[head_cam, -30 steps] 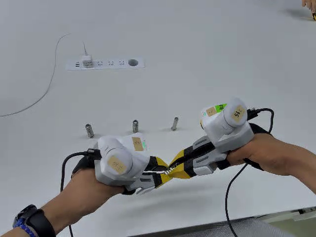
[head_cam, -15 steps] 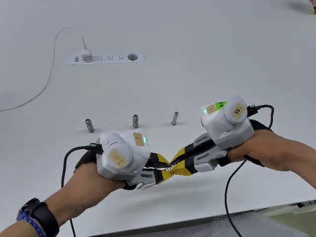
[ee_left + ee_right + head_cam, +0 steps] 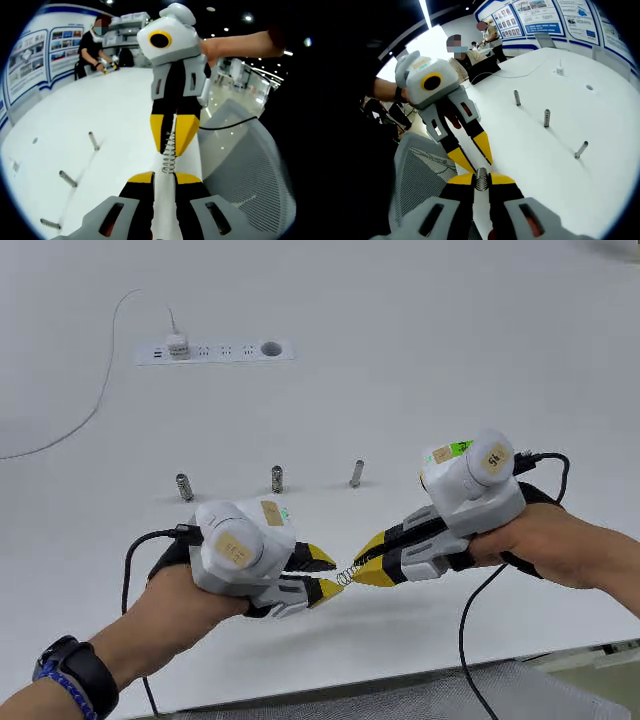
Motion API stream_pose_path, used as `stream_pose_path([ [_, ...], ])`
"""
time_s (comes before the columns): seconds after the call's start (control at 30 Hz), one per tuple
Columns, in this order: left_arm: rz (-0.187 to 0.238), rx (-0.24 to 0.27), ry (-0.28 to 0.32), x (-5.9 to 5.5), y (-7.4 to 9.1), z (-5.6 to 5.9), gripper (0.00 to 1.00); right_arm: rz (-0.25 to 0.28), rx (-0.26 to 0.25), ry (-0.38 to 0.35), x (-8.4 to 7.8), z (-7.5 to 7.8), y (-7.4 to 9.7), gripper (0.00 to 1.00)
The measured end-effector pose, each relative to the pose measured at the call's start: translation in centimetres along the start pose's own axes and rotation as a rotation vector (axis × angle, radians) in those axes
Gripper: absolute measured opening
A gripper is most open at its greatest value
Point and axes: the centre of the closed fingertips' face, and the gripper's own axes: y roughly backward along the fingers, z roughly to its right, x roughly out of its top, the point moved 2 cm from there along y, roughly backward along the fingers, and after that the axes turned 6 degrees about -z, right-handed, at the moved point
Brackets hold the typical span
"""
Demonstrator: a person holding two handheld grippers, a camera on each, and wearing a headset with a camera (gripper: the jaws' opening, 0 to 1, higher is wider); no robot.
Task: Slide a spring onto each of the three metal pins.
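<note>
Three metal pins stand in a row on the white table. The left pin (image 3: 184, 486) and the middle pin (image 3: 277, 478) each carry a spring. The right pin (image 3: 357, 473) is bare. In front of them, above the table, my right gripper (image 3: 362, 568) is shut on one end of a small spring (image 3: 347, 575). The right gripper view shows this spring (image 3: 481, 178) end-on between the yellow tips. My left gripper (image 3: 325, 574) faces it, open, with its jaws spread around the spring's free end. In the left gripper view the spring (image 3: 169, 152) hangs from the right gripper (image 3: 170, 137).
A white power strip (image 3: 214, 351) with a plug and a thin cable (image 3: 90, 420) lies at the back left. The table's front edge runs just below my hands, with a grey mesh surface (image 3: 450, 695) under it. People stand at a far table (image 3: 470, 55).
The left gripper's jaws have opened and the two grippers have drawn slightly apart. The spring stays in the right gripper. The head camera has shifted a little.
</note>
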Motion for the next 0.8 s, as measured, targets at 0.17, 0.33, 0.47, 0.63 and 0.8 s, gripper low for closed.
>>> stream_pose_path([
  [0.17, -0.004, 0.015, 0.010, -0.3, 0.1, -0.2, 0.14, 0.000, -0.028, -0.040, -0.5, 0.5, 0.1, 0.12],
  [0.33, -0.001, 0.030, 0.033, -0.7, 0.3, -0.6, 0.15, 0.009, -0.049, -0.056, -0.8, 1.0, 0.5, 0.12],
  [0.47, -0.011, 0.051, 0.044, -1.3, 0.4, -1.0, 0.14, 0.007, -0.071, -0.073, -1.2, 1.6, 0.5, 0.12],
  [0.63, -0.013, 0.066, 0.066, -1.9, 0.4, -1.4, 0.16, -0.023, -0.092, -0.094, -1.8, 2.0, 0.5, 0.12],
  [0.8, -0.011, 0.084, 0.104, -2.6, 0.3, -2.1, 0.17, -0.039, -0.116, -0.110, -2.5, 2.6, 0.8, 0.12],
])
